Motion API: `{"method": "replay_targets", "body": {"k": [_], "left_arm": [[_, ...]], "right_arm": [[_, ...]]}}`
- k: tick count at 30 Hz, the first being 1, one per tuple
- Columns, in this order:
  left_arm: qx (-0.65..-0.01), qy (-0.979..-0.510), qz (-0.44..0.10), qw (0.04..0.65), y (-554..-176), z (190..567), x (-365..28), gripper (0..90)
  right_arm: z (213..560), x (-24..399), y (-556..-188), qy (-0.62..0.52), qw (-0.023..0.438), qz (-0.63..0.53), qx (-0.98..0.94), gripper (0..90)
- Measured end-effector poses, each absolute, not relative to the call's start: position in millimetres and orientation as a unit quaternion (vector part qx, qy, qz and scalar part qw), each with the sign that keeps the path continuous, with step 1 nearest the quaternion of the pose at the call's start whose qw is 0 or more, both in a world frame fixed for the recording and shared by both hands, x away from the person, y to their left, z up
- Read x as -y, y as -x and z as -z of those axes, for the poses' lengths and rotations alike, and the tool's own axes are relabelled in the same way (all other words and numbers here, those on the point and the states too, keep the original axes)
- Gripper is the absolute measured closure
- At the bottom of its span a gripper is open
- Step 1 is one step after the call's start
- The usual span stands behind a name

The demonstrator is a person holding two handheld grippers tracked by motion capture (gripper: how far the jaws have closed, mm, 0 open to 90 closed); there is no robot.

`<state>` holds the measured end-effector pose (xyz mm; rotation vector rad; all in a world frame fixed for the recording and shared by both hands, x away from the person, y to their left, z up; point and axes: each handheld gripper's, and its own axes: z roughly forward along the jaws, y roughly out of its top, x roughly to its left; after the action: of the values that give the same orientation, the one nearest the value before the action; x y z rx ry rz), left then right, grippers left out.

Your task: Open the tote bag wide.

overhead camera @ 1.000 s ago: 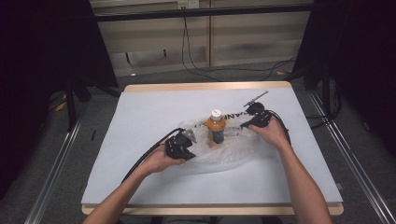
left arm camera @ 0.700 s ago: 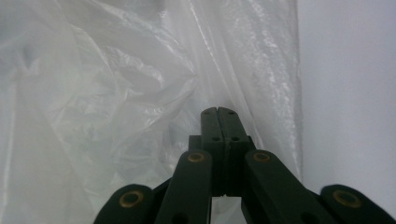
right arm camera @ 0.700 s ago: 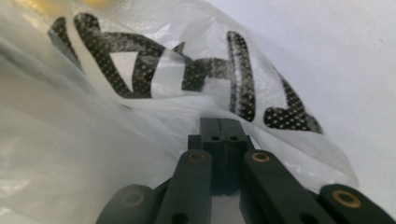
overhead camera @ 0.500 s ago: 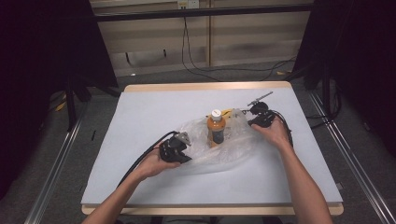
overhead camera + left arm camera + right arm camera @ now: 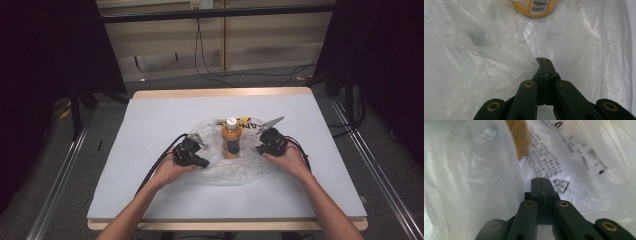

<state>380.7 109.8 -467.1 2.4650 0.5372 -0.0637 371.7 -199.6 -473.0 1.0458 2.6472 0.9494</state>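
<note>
Left gripper [image 5: 191, 154] clenched on the plastic bag's [image 5: 235, 167] left edge, film pinched between its jaws. Right gripper [image 5: 271, 142] likewise clamped on the bag's right edge. Bag lies mid-table [image 5: 150, 120] between both hands. Orange bottle [image 5: 231, 138], white cap, stands upright within the bag, between the grippers.

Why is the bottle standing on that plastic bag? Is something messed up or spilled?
Nothing spilled. The orange bottle stands upright, capped, amid the crumpled clear plastic bag. The left gripper and right gripper each pinch the bag.
</note>
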Motion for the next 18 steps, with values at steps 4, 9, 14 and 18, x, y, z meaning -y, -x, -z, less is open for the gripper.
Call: {"method": "replay_targets", "body": {"k": [4, 9, 14, 18], "left_arm": [[-0.202, -0.93, 0.021, 0.305, -380, 468, -113, 90.0], [-0.208, -0.928, 0.023, 0.31, -379, 469, -117, 90.0], [-0.192, -0.926, 0.032, 0.323, -375, 471, -121, 90.0], [-0.187, -0.927, 0.029, 0.322, -368, 470, -115, 90.0]], "right_arm": [[471, 211, -351, -0.321, 0.066, -0.313, -0.891, 90.0], [469, 227, -328, -0.307, 0.063, -0.301, -0.901, 90.0], [472, 238, -317, -0.321, 0.06, -0.322, -0.889, 90.0], [473, 231, -321, -0.336, 0.077, -0.327, -0.88, 90.0]]}}
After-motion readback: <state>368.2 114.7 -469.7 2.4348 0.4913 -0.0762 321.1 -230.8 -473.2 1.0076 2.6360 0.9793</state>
